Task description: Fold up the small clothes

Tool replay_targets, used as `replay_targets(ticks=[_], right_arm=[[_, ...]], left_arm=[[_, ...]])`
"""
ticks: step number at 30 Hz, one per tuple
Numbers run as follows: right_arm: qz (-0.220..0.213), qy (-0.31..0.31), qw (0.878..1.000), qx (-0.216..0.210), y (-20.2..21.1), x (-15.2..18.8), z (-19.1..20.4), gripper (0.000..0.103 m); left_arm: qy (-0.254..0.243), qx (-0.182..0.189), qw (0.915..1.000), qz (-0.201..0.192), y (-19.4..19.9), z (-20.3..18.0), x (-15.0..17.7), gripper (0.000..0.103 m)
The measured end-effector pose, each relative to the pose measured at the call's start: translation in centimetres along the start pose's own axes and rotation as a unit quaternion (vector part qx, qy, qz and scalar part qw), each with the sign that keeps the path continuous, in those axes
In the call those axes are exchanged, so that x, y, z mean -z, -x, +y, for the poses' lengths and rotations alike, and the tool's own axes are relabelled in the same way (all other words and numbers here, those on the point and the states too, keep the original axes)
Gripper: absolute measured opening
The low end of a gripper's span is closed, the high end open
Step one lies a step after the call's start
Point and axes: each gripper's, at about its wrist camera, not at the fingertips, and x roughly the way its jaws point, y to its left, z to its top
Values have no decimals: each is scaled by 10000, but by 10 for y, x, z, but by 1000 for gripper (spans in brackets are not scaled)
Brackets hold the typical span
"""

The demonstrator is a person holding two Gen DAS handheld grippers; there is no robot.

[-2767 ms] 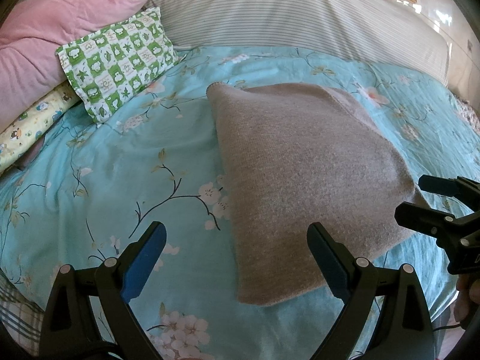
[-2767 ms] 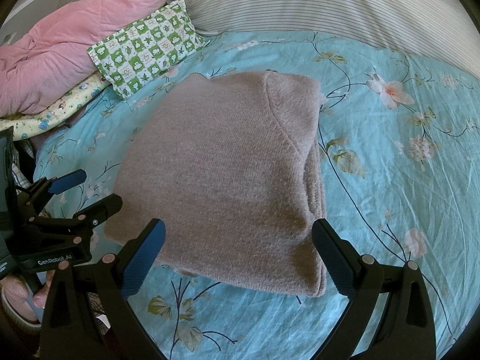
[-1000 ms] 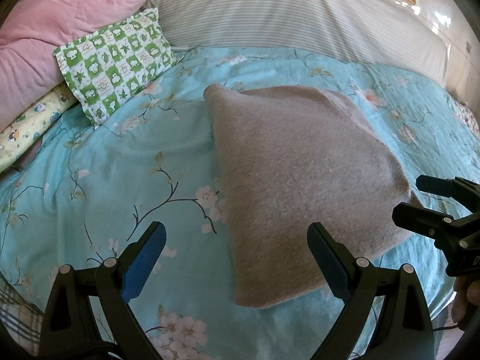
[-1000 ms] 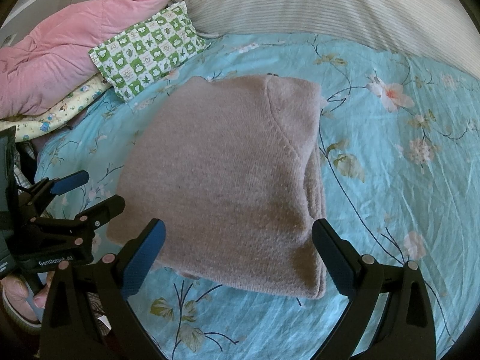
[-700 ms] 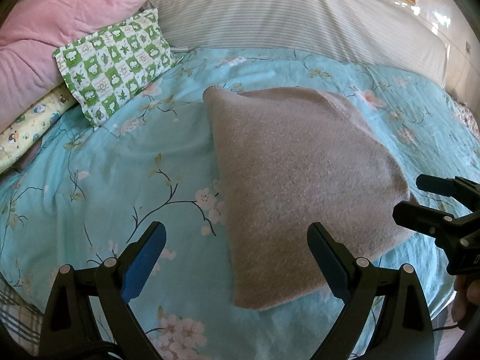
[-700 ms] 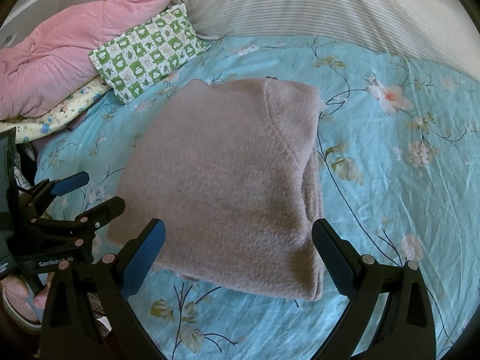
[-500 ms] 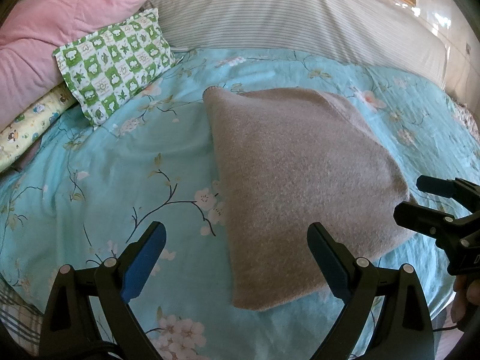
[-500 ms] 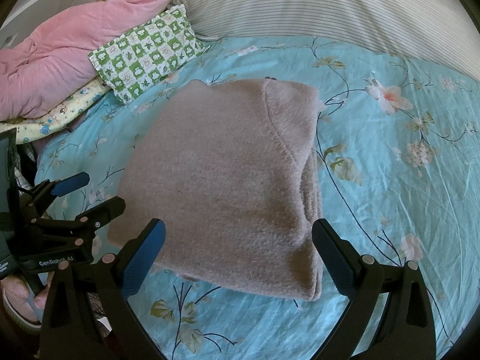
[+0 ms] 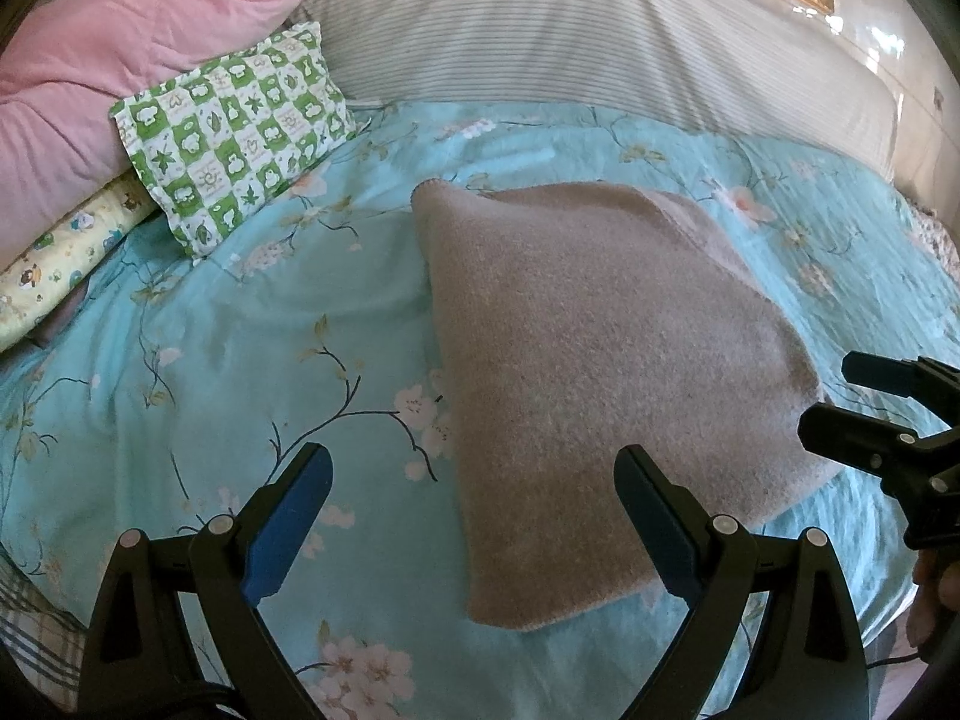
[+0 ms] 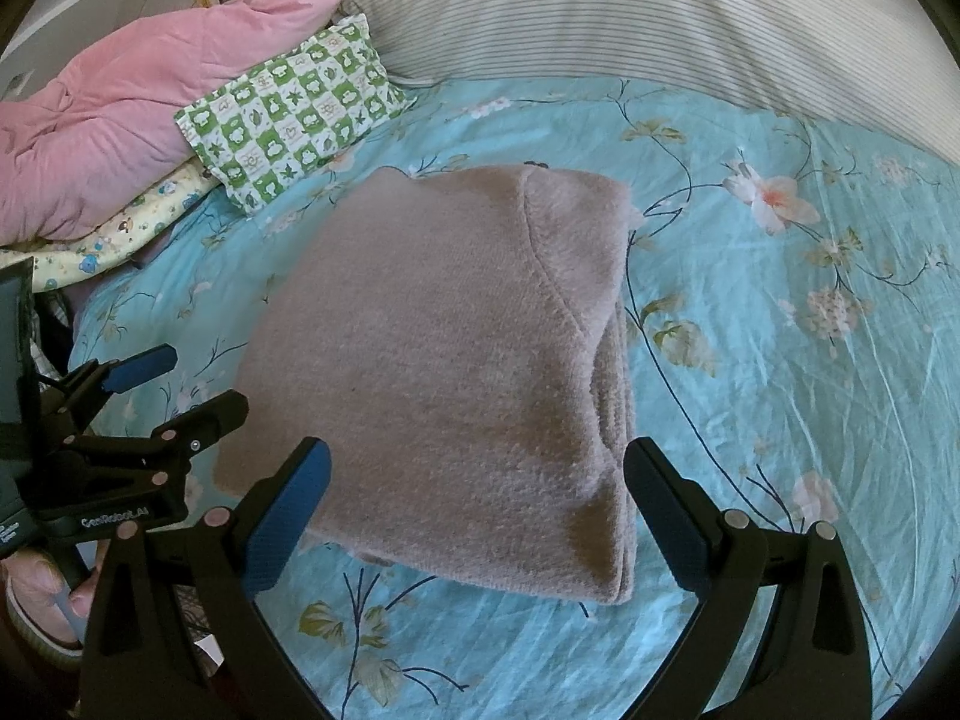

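Sweater [image 10: 456, 360], grey-brown knit, lies folded into a compact rectangle on the turquoise floral bedsheet [image 10: 780, 360], roughly mid-bed, with its stacked edges showing along the side nearest the right gripper. Across the last few seconds almost nothing about it has changed: the outline, the curved seam on top and the layered right edge match the earlier frames, with only a slight drift of the cameras' framing. The left gripper [image 9: 474, 516] holds low over the sheet with its blue-padded jaws spread wide, nothing between them; its right jaw overlaps the near-left corner of the sweater in view, though contact cannot be confirmed. The right gripper [image 10: 480, 504] is likewise spread and empty, framing the near edge of the garment without pinching it. Each tool appears at the edge of the other's view, just beside the sweater's near corners, and neither has shifted noticeably. Judgement: the fold on this piece looks finished, and the pause suggests the garment has been released and left to settle; the next step would likely be to set it aside or fetch another piece. Beyond it sit a green checked pillow [image 10: 288, 114], a pink quilt [image 10: 108, 120] and a striped bolster [image 10: 660, 18], all well apart from the sweater.
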Motion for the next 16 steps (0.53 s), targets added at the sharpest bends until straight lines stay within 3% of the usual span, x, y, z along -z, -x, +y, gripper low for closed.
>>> replay_targets(ticks=[16], right_arm=[[-85,51,9999,84,4,0,-2,98]], left_arm=[[104,-55,9999,-18,6,7,0,95]])
